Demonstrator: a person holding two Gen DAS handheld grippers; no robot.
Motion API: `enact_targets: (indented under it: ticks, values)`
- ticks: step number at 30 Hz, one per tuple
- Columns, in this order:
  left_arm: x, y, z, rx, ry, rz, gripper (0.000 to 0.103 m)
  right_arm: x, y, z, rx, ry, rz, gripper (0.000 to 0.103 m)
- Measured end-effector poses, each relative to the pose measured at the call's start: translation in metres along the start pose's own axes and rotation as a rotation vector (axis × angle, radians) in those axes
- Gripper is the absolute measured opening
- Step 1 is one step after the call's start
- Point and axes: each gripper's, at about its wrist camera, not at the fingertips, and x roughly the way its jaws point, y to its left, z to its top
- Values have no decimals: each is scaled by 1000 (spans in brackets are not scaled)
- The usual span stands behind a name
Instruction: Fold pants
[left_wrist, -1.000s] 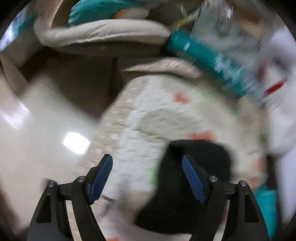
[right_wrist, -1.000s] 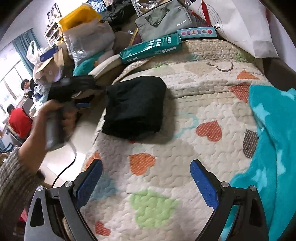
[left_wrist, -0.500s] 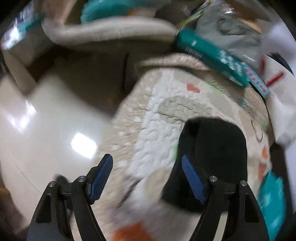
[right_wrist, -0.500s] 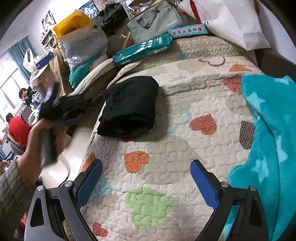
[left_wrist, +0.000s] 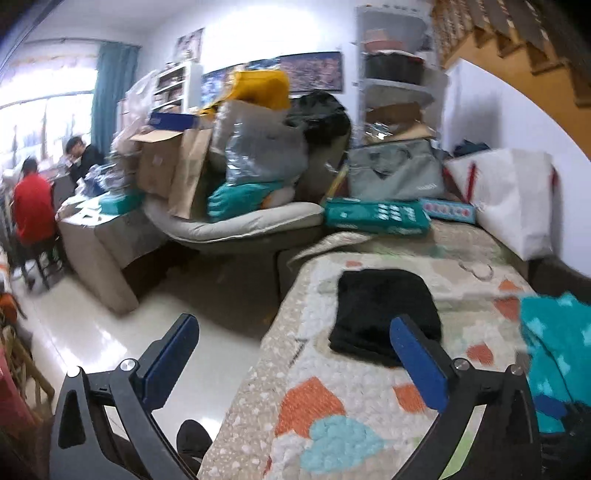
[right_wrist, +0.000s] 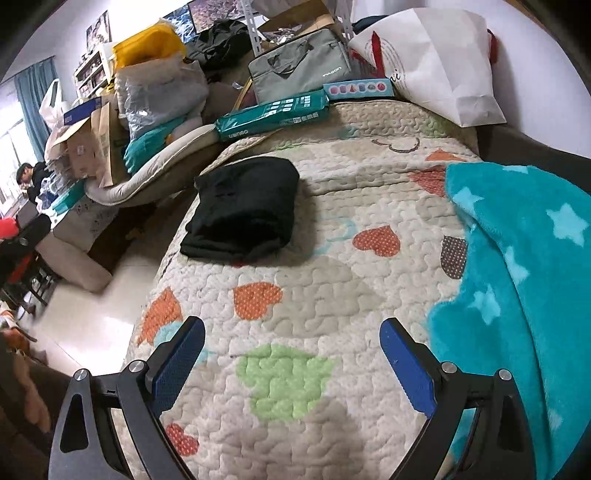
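Observation:
The black pants (left_wrist: 384, 310) (right_wrist: 243, 208) lie folded into a thick rectangle near the left edge of a quilted bed cover with hearts (left_wrist: 351, 398) (right_wrist: 332, 280). My left gripper (left_wrist: 291, 339) hangs over the bed's left edge, well short of the pants; its jaws are opening wide and hold nothing. My right gripper (right_wrist: 291, 343) hovers open and empty above the near part of the quilt, a good way in front of the pants.
A teal star blanket (right_wrist: 517, 266) covers the bed's right side. Teal boxes (right_wrist: 273, 114), a grey bag (right_wrist: 299, 70) and a white paper bag (right_wrist: 432, 59) crowd the far end. A piled sofa (left_wrist: 229, 221) and glossy floor (left_wrist: 92, 332) lie left. Two people (left_wrist: 33, 206) sit far left.
My left gripper swung back and up from beside the pants, its view lifting from bed and floor to the room, and its jaws widened. The right gripper drew back slightly.

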Motion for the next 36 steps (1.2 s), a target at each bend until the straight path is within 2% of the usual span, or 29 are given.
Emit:
enact_targets:
  ticks: [3,8,12,17,24,36]
  values:
    - [-1,-8,-8,55,49,15,103,-3,8,-4,-29,-17,-25,98]
    - [-3,-14,-25,86,108,52,103,-10,10,-8,-53,-39,-58,98]
    - [-2,-17,-34,90,171,52,103,-6,4,-11,-46,-23,-98,98]
    - [-3,-21,-40,100,199,35,103,1,1,-14,-35,6,-97,98]
    - [7,-23,-50,87,288,29,103,3,10,-17,-76,7,-100,98]
    - [5,-24,-51,93,298,21,103,5,12,-18,-80,15,-96,98]
